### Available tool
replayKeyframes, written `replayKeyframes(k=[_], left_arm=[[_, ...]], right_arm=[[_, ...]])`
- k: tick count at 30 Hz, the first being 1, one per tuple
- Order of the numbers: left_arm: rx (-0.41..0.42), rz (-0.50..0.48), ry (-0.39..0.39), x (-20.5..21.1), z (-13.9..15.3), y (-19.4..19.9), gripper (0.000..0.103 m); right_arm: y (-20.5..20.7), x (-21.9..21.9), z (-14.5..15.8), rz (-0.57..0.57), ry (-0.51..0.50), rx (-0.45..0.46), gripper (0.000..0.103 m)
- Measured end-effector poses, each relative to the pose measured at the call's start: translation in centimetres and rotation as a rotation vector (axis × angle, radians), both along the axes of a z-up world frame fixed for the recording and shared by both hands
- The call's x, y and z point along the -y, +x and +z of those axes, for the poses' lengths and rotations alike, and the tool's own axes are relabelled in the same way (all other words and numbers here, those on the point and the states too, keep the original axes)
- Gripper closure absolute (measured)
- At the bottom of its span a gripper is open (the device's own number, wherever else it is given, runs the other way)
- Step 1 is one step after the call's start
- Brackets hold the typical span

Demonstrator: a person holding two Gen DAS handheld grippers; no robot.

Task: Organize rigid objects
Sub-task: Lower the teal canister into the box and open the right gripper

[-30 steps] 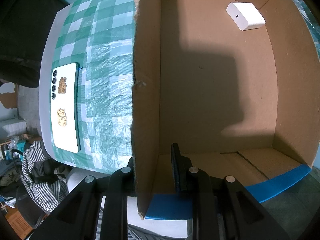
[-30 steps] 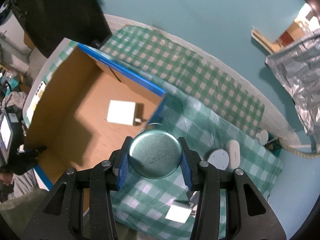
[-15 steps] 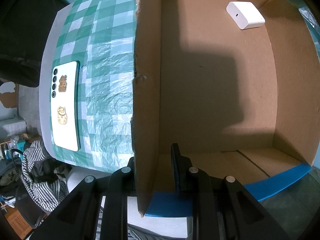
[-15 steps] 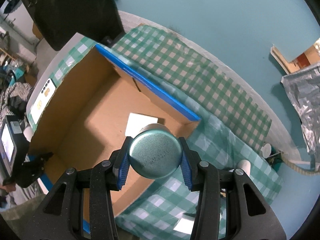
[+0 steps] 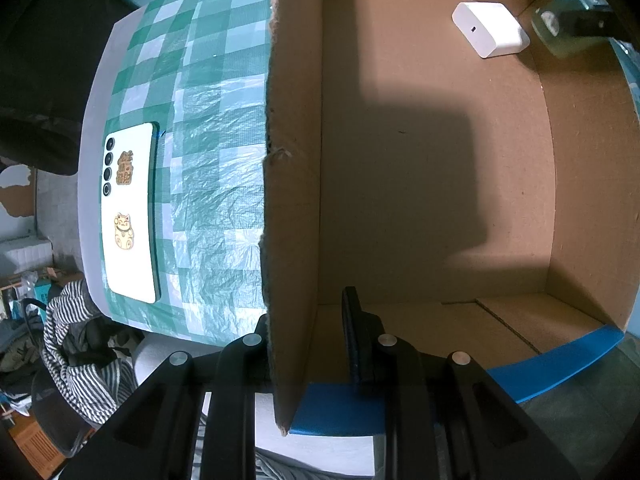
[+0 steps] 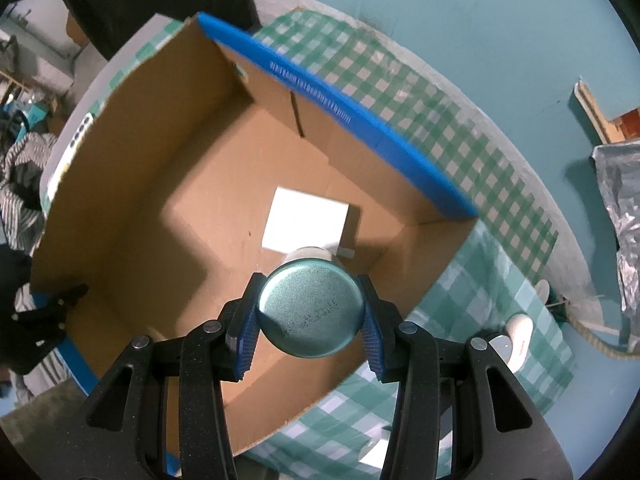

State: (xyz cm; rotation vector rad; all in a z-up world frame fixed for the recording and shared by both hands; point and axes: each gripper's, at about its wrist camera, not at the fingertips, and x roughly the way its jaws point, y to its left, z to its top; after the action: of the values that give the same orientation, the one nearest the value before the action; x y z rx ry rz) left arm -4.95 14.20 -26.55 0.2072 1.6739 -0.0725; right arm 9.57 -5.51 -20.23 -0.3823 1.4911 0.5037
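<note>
In your left wrist view, your left gripper [image 5: 306, 344] straddles the near wall of the open brown cardboard box with blue outer faces [image 5: 294, 184]: one of its fingers sits outside the wall and the other inside, closed in against the cardboard, so you are pinching the wall and steadying the box. Out at two o'clock, by the far corner of the box floor, lies the white rectangular plastic charger block [image 5: 490, 34], and just beyond it, at the frame edge, the jar in your other gripper shows over the far wall. At nine o'clock, outside the box on the green-and-white checked bench cloth [image 5: 200, 128], lies a white phone with cat stickers [image 5: 128, 212], well apart from your fingers. In your right wrist view, your right gripper [image 6: 310, 320] has its blue-padded fingers pressed on either side of the round teal metal-lidded jar [image 6: 310, 310], lid facing the camera, the jar's long axis running along your fingers and pointing down into the box. The charger block [image 6: 306, 226] lies at twelve o'clock, just beyond the jar. I judge the coming set-down turns on that: bare cardboard floor opens toward nine and ten o'clock, so steer the jar there rather than onto the charger. The right hand is the nearer one.
</note>
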Motion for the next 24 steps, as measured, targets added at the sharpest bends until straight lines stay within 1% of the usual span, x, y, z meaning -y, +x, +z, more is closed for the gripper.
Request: replayKeyframes(k=[4, 6, 14, 23, 24], left_arm=[[-0.002, -0.002, 0.001, 0.3, 0.0, 0.0, 0.082], [-0.001, -0.003, 0.000, 0.4, 0.0, 0.1, 0.082], [-0.005, -0.013, 0.005, 1.0, -0.1, 0.4, 0.082], [-0.004, -0.009, 0.004, 1.1, 0.2, 0.4, 0.082], [-0.003, -0.008, 0.003, 1.1, 0.2, 0.4, 0.082]], right_arm=[[-0.4, -0.1, -1.0, 0.006, -0.013, -0.016, 0.059], [-0.5, -0.3, -1.1, 0.016, -0.024, -0.003, 0.059], [-0.8, -0.8, -1.3, 0.032, -0.045, 0.002, 0.059], [-1.0, -0.6, -0.7, 0.028, -0.028, 0.017, 0.053], [-0.9, -0.5, -0.5, 0.025, -0.024, 0.021, 0.051]])
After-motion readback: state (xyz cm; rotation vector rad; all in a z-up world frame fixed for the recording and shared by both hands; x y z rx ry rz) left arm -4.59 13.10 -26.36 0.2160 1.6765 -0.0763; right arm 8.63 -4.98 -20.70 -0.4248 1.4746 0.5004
